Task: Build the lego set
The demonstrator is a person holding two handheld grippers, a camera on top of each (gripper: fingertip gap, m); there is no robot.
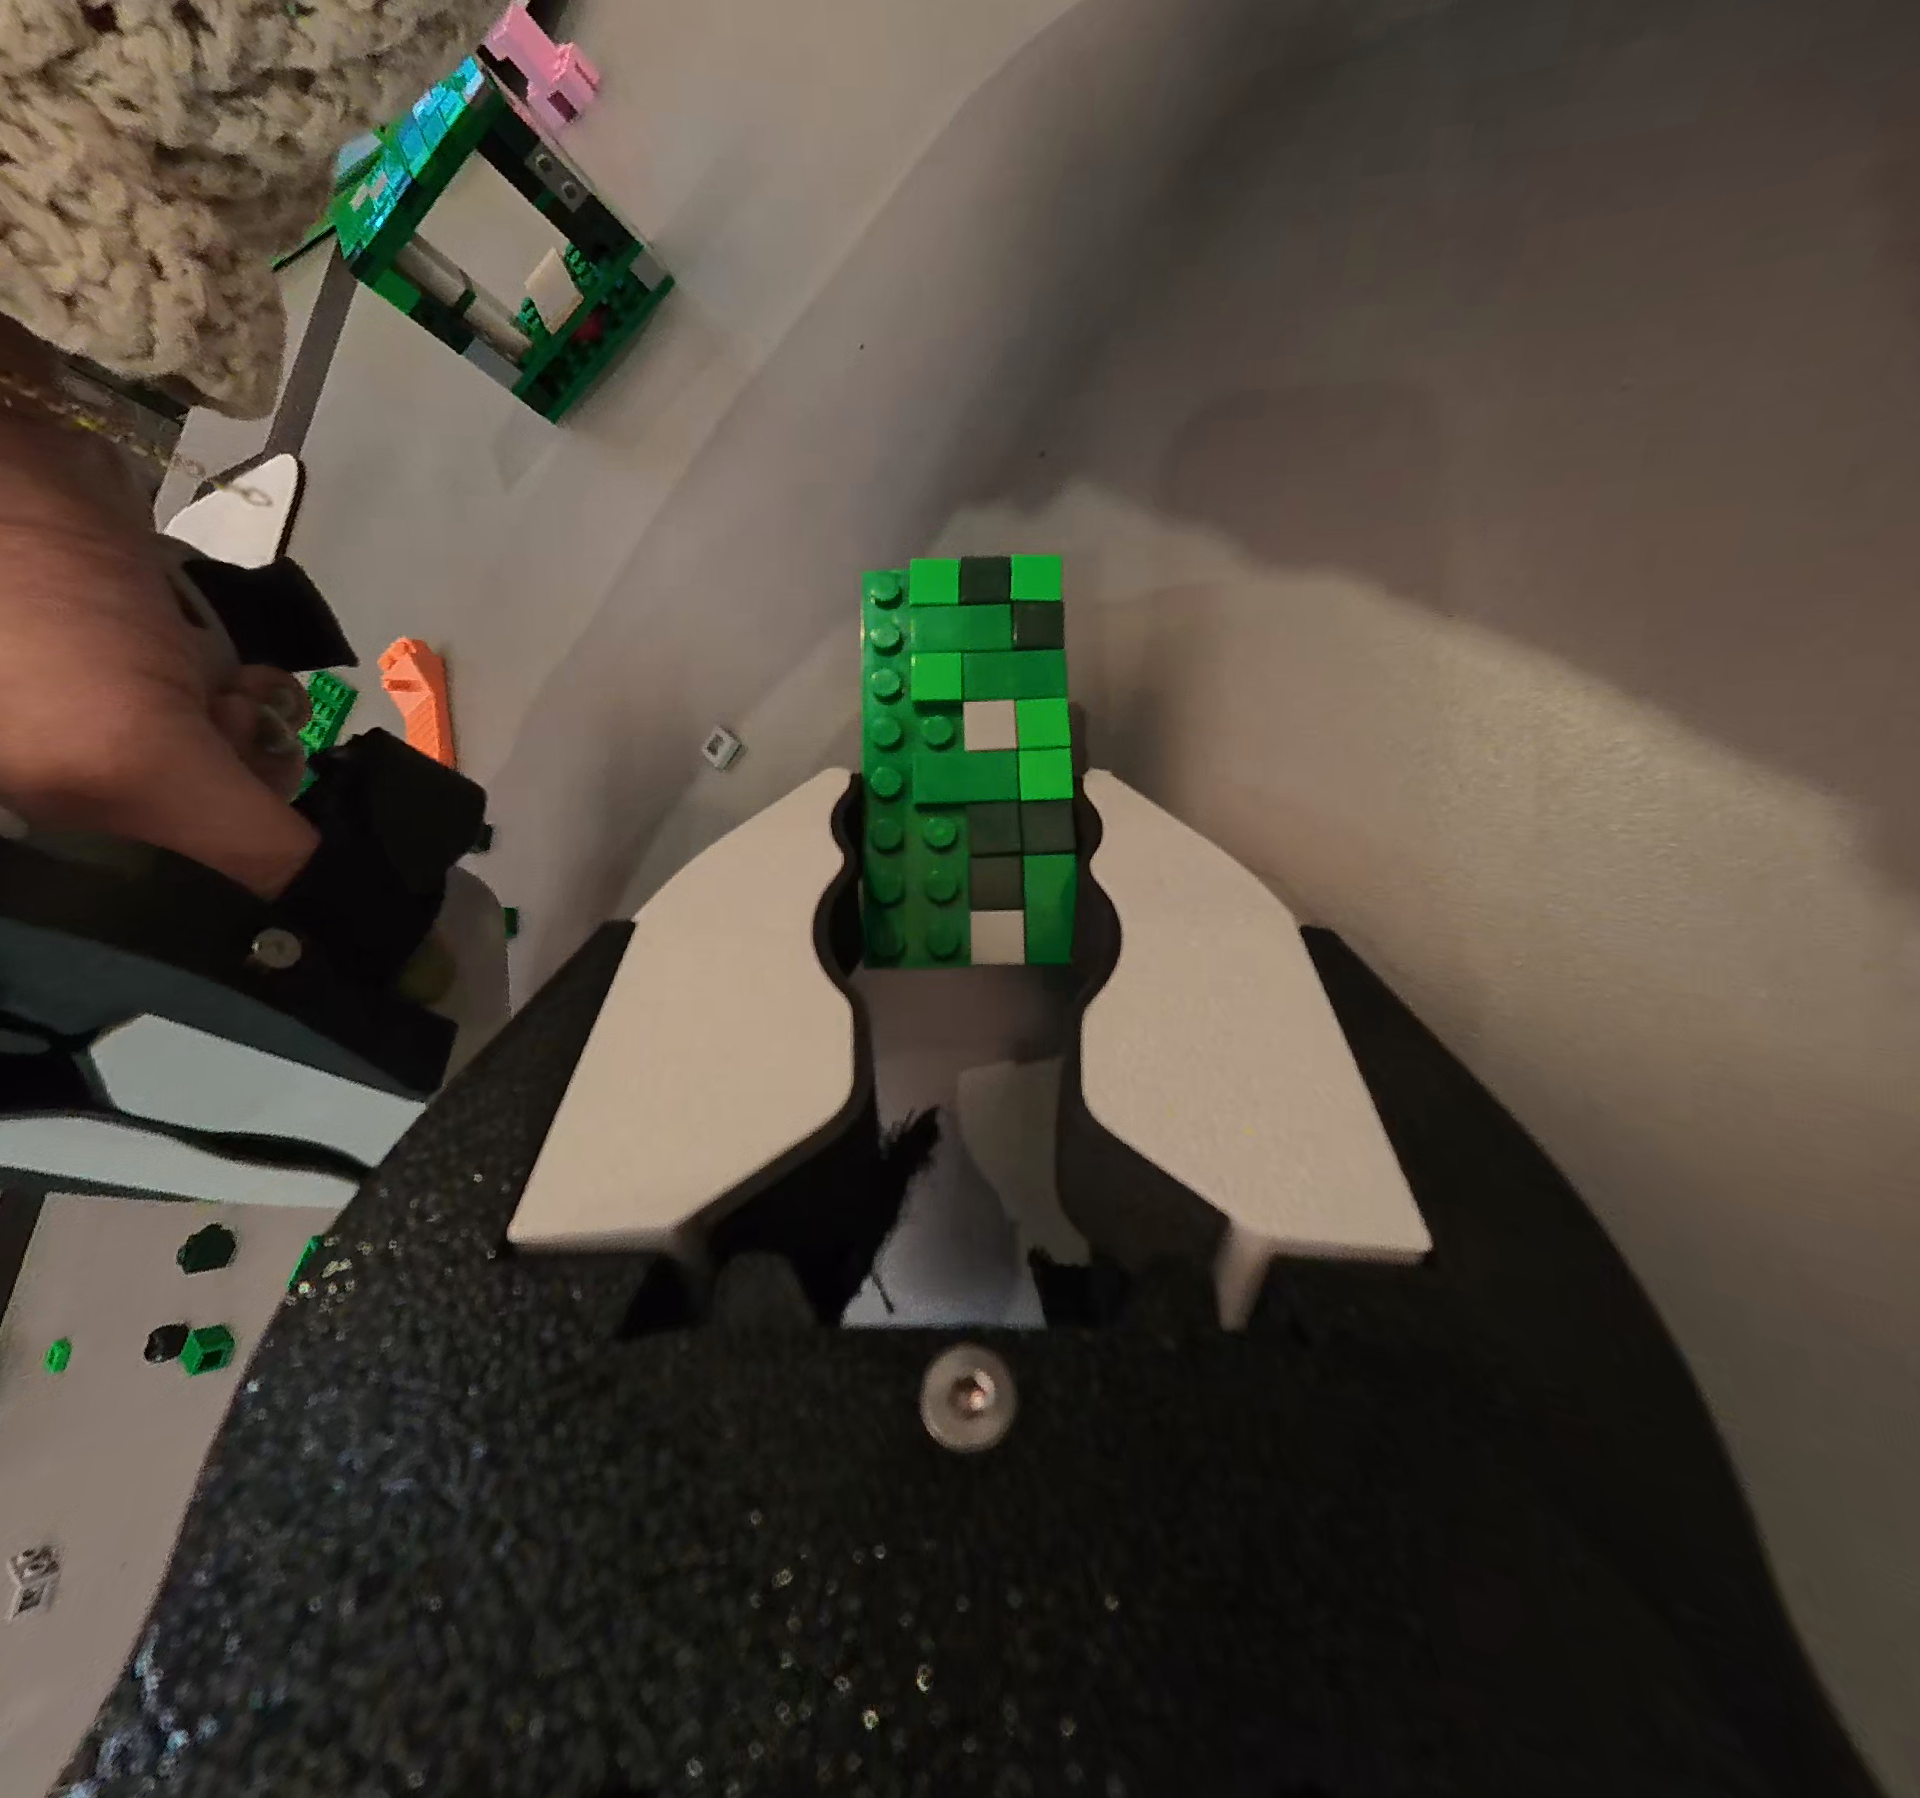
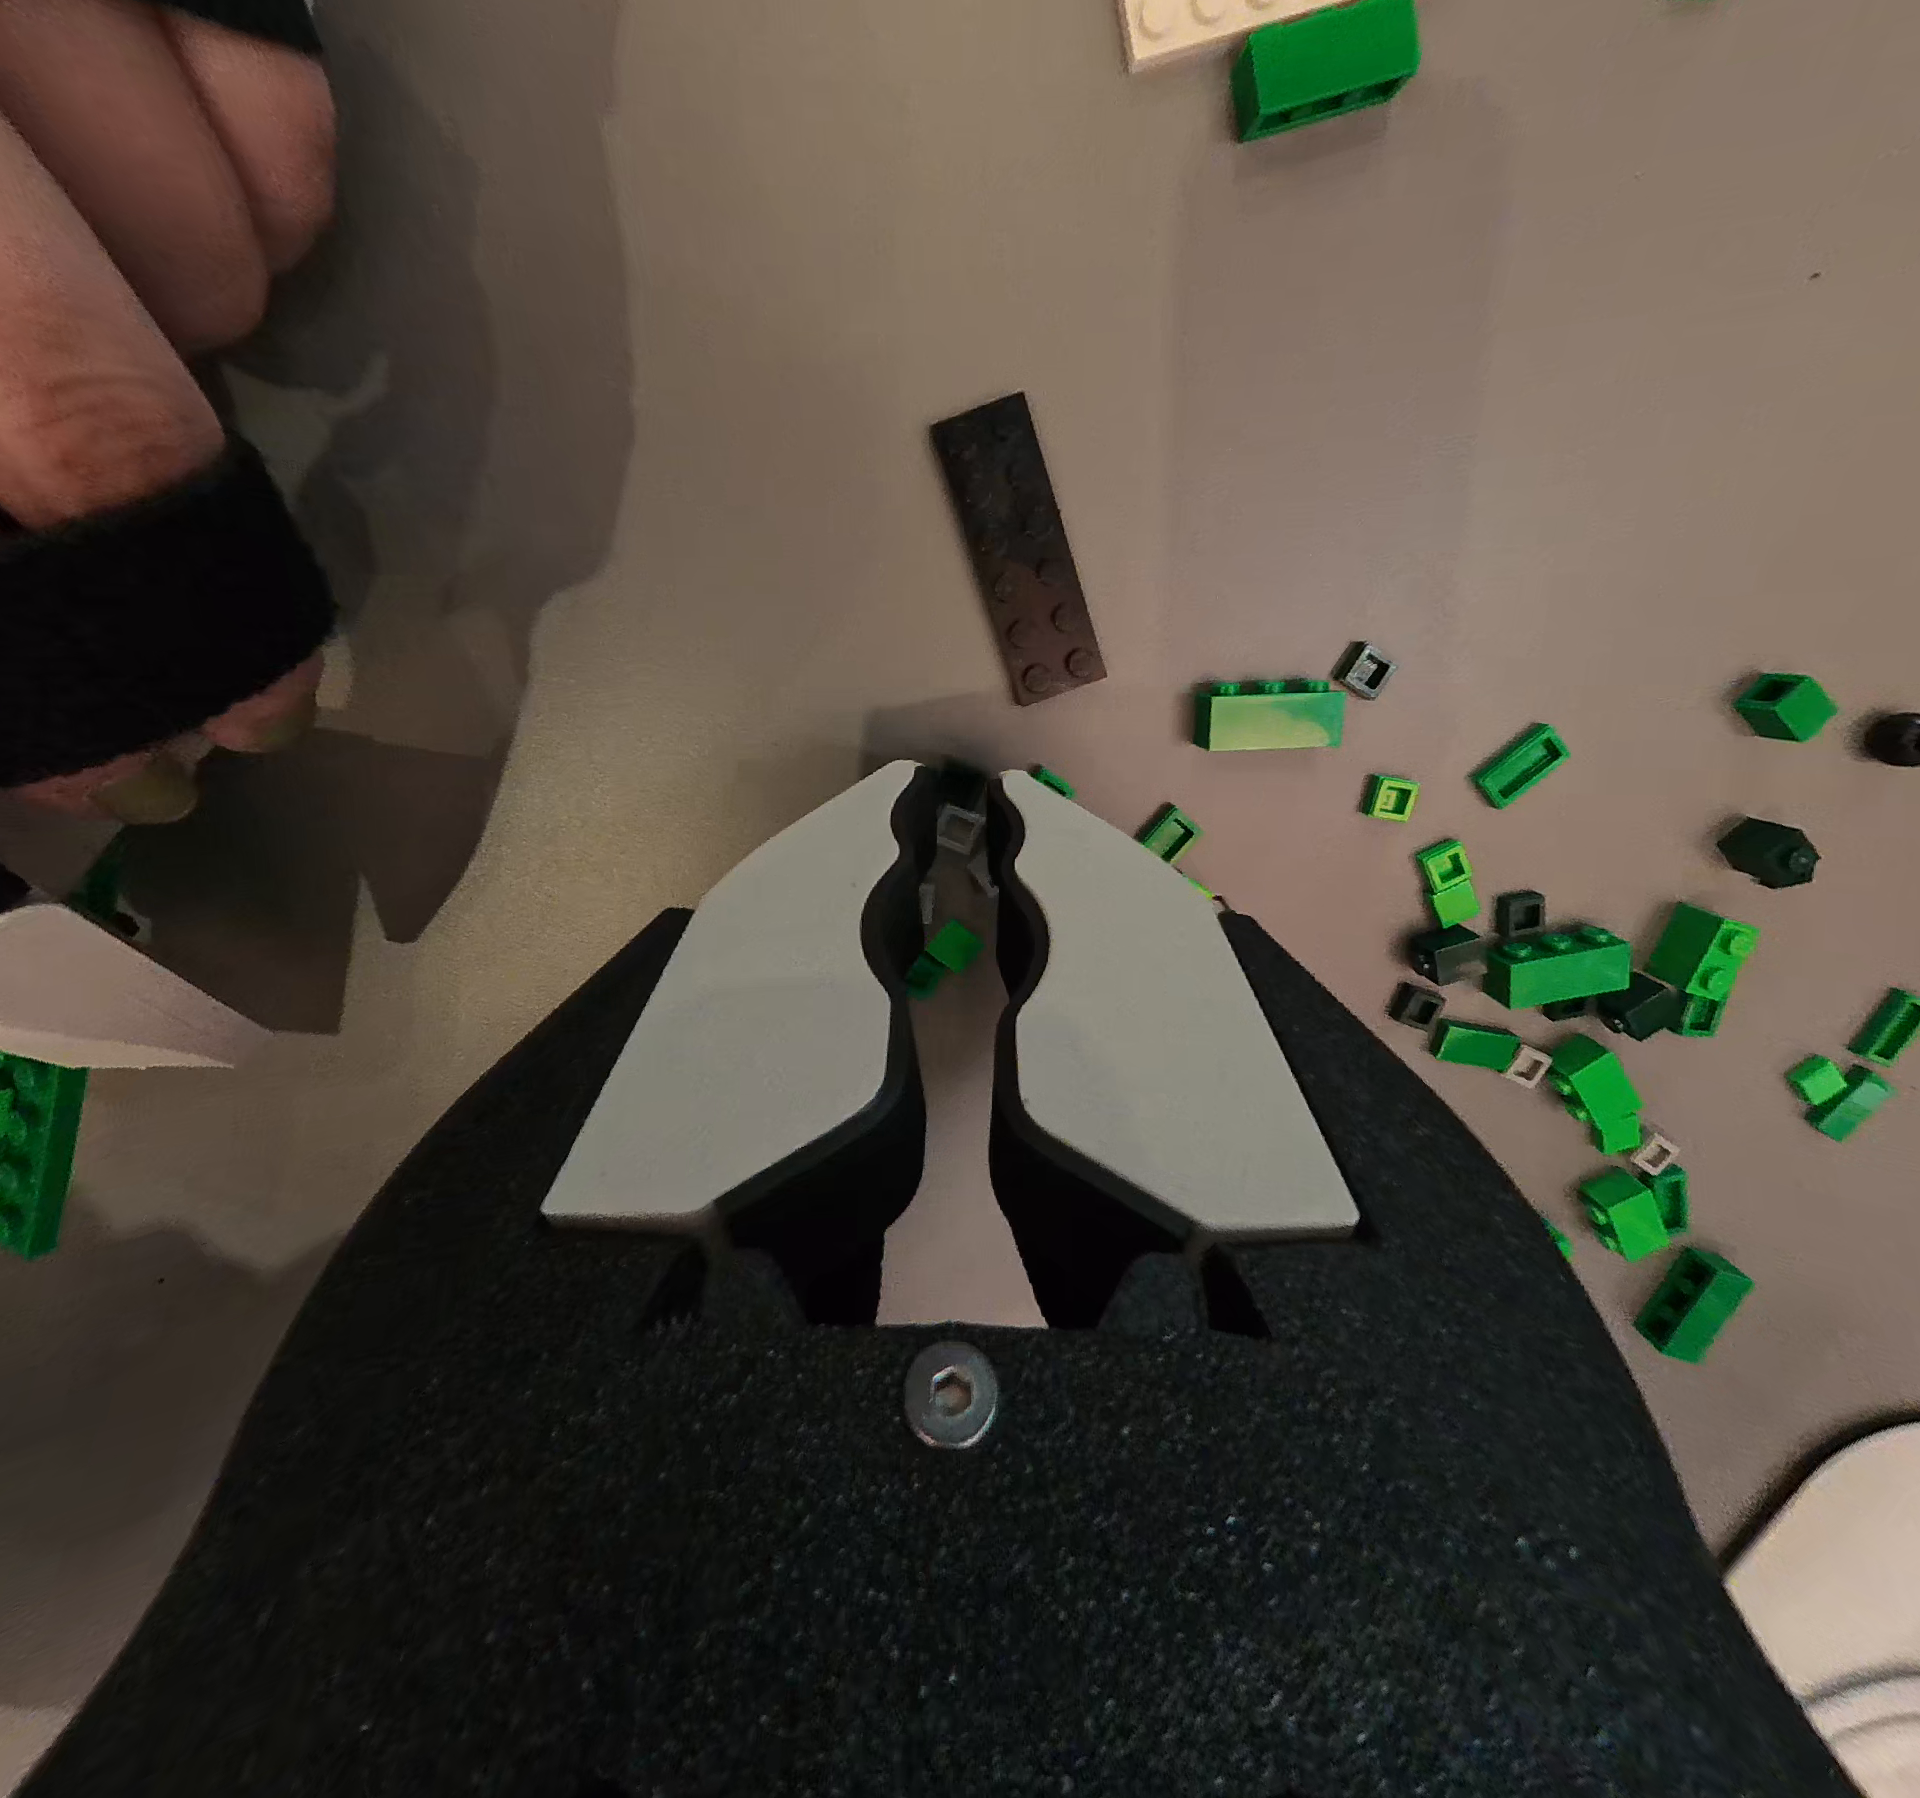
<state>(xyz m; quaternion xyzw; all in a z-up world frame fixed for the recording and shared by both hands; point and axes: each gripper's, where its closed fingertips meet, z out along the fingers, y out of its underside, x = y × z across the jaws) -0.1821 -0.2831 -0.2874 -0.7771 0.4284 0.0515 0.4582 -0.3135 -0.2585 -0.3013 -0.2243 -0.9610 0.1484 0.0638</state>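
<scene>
A green studded plate assembly [image 1: 966, 761] is clamped by the left gripper [image 1: 971, 813]; a small dark piece [image 2: 961, 782] is pinched by the nearly closed right gripper [image 2: 961, 792].

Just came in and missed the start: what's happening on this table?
A person is building a Lego set with handheld tongs. The left tongs are clamped on a green studded Lego plate partly covered with green, dark and white square tiles, held above the grey table. The right tongs are nearly closed over a tiny dark piece at the edge of a pile of loose green bricks. A partly built green Lego frame stands farther back.
</scene>
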